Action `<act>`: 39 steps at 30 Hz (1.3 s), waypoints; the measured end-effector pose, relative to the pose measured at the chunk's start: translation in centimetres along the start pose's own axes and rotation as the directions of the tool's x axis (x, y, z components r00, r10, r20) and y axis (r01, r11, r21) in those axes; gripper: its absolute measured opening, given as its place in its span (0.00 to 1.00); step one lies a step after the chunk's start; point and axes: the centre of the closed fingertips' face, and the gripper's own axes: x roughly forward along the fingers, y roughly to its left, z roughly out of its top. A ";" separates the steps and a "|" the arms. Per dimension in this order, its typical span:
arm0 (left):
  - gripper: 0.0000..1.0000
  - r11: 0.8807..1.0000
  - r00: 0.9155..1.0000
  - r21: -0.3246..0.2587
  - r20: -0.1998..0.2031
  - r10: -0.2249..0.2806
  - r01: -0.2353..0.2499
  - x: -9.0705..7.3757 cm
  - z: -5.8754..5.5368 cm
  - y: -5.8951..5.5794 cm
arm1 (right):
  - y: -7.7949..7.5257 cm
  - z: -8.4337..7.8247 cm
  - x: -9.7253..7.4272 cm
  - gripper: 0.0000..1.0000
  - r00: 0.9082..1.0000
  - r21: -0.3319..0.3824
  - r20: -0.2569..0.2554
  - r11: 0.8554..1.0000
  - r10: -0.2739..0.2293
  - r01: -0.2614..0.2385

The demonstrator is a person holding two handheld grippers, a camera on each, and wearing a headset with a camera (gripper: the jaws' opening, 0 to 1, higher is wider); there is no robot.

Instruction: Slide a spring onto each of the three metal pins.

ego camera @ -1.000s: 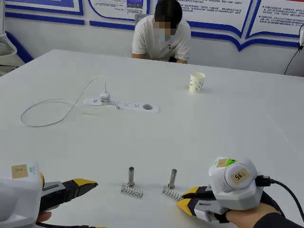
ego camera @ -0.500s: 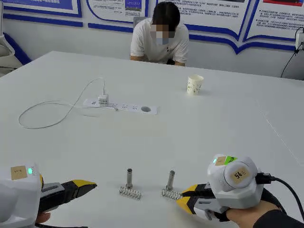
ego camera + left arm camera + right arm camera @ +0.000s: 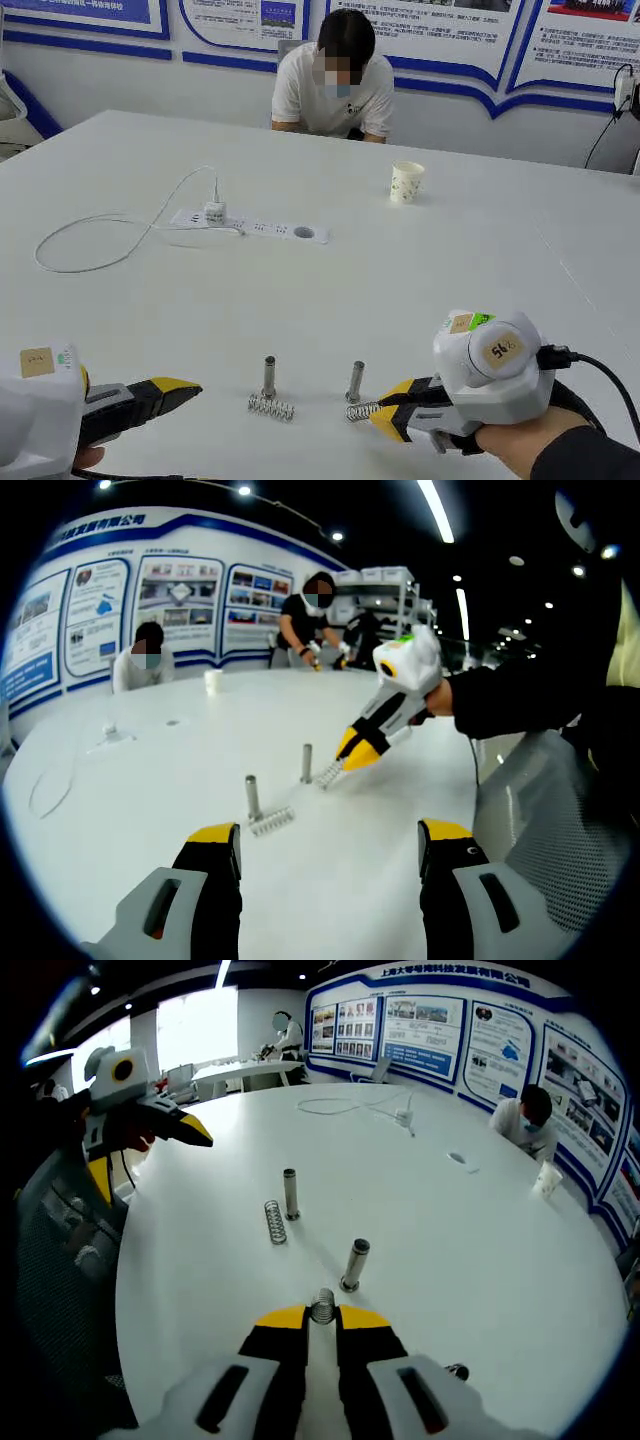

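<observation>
White table (image 3: pixel 480 270) in the head view carries two metal pins standing upright near its front edge: the left-hand pin (image 3: pixel 268 372) and the right-hand pin (image 3: pixel 355 381). A loose spring (image 3: pixel 271 407) lies flat just in front of the left-hand pin, its long axis running across the view. The right gripper (image 3: pixel 383 416) is clamped on a second spring (image 3: pixel 362 410). That spring's axis runs roughly level from the jaw tips towards the foot of the right-hand pin, and its free end is just beside the pin. The left gripper (image 3: pixel 183 388) hovers well to the left of the pins, and its gap is hard to judge from this angle. Farther back are a paper cup (image 3: pixel 406 183), a power strip (image 3: pixel 255 226) and a seated person (image 3: pixel 335 85).

The left gripper view settles the gap: its own jaws stand wide apart with nothing between them, and both pins and both springs lie ahead.

The right gripper view looks at the second spring end-on — a ring between the closed yellow tips, pointing at the right-hand pin. It also shows a small metal piece (image 3: pixel 455 1370) on the table by the jaw — possibly a third pin, though it is too small to tell.
</observation>
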 end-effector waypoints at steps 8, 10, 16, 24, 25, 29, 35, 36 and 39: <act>0.73 1.000 1.000 -0.001 0.002 0.001 -0.001 0.0 0.0 0.0 | -0.1 0.4 -0.2 0.12 1.000 -0.003 -0.014 1.000 0.005 -0.005; 0.73 1.000 1.000 -0.001 0.002 0.000 0.000 0.0 0.0 0.0 | 0.0 0.5 -0.3 0.12 1.000 0.002 -0.020 1.000 0.008 -0.008; 0.73 1.000 1.000 0.000 0.002 -0.002 0.002 0.1 0.0 0.0 | -0.1 0.8 -0.6 0.12 0.999 0.009 -0.031 1.000 0.014 -0.013; 0.73 1.000 1.000 -0.001 0.007 0.000 0.000 0.0 0.0 0.1 | 0.2 1.4 -1.3 0.12 0.998 0.025 -0.059 0.999 0.038 -0.036; 0.73 1.000 1.000 -0.001 0.008 0.000 0.000 0.0 0.1 0.1 | 0.3 1.4 -1.5 0.12 0.997 0.024 -0.062 0.999 0.040 -0.039; 0.73 1.000 1.000 0.001 0.009 -0.003 0.003 0.1 0.1 0.1 | 0.4 1.7 -1.9 0.12 0.996 0.026 -0.073 0.998 0.051 -0.049; 0.73 1.000 1.000 0.002 0.013 -0.003 0.003 0.0 0.2 0.1 | 0.2 2.4 -3.0 0.12 0.993 0.023 -0.093 0.998 0.066 -0.064; 0.73 1.000 1.000 0.002 0.013 -0.003 0.003 0.0 0.2 0.1 | 0.1 2.5 -3.2 0.12 0.993 0.022 -0.096 0.998 0.067 -0.065; 0.73 1.000 1.000 0.003 0.014 -0.004 0.004 0.1 0.2 0.1 | -0.2 3.0 -3.8 0.12 0.992 0.013 -0.110 0.998 0.066 -0.065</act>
